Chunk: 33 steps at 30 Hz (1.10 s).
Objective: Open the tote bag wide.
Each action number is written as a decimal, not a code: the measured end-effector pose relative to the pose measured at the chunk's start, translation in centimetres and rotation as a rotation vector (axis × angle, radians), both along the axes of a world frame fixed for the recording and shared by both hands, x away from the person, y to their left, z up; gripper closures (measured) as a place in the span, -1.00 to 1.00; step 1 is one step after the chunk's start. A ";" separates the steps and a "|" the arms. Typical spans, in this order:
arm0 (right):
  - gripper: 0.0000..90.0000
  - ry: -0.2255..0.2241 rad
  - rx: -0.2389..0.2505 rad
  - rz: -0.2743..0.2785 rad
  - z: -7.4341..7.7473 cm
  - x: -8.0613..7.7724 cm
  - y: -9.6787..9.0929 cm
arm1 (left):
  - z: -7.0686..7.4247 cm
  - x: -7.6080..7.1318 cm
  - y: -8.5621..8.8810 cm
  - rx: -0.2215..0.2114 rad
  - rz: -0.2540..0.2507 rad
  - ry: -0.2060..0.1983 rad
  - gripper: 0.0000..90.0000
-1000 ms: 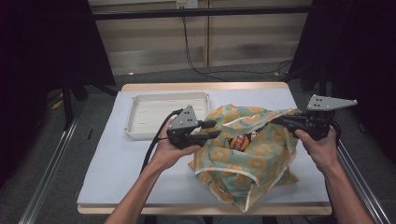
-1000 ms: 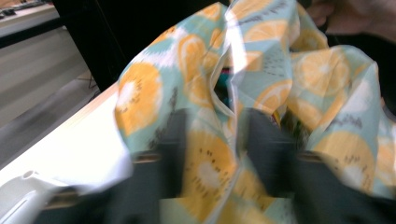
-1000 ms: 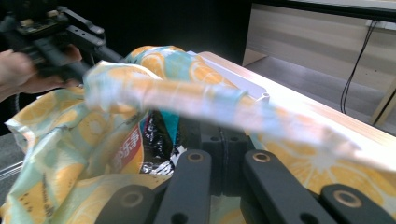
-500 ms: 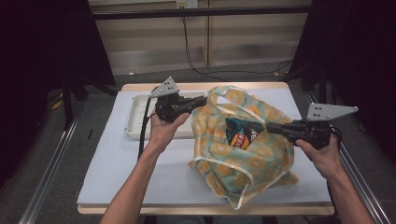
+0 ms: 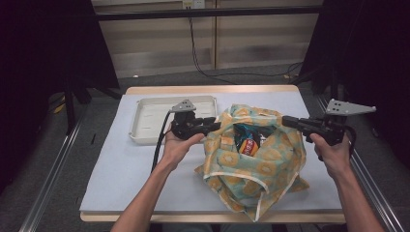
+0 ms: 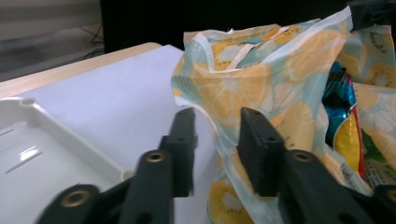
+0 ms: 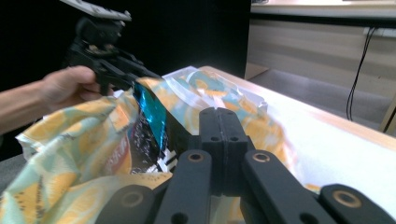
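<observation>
A cloth bag [image 5: 263,170] printed with orange and kiwi slices stands mouth-up on the table. A blue, yellow and red snack packet [image 5: 247,144] shows inside it. My left gripper [image 5: 216,126] is at the bag's left rim. In the left gripper view its jaws [image 6: 217,140] have just been opening; the bag [image 6: 247,79] rim fabric stands in the gap and the pads do not press it. My right gripper [image 5: 284,120] holds the right rim up. In the right gripper view its jaws [image 7: 219,123] are pressed together at the bag [image 7: 60,140], next to the packet [image 7: 149,116].
A white plastic tray [image 5: 150,118] lies behind my left hand at the back left of the white mat [image 5: 121,179]. The table's front edge runs just below the bag. Dark curtains and metal rails flank both sides.
My left gripper came down and nearer from its raised spot behind the bag, and its jaws have parted. The bag's left side has sunk. The right gripper keeps its hold.
</observation>
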State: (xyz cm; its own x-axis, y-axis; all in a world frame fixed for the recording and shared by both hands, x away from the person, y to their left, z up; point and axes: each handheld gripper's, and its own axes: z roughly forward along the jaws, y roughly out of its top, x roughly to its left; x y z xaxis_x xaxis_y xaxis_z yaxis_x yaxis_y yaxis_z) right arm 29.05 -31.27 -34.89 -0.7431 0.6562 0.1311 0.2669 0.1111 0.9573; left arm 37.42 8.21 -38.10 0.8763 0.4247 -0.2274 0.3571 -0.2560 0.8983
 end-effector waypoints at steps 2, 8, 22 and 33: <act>1.00 0.009 -0.012 -0.004 -0.5 0.4 0.3 | 0.6 -0.4 1.1 -0.041 0.006 -0.016 0.28; 1.00 0.015 -0.018 -0.059 -0.7 1.3 0.1 | 2.1 -2.6 2.9 -0.108 -0.001 -0.113 0.23; 0.58 -0.008 -0.062 -0.036 0.1 0.6 1.1 | 0.9 -4.0 -1.6 -0.021 -0.145 -0.133 0.35; 0.19 -0.003 -0.113 0.055 1.2 0.6 3.7 | 0.2 -2.8 -2.6 -0.001 -0.113 -0.096 0.13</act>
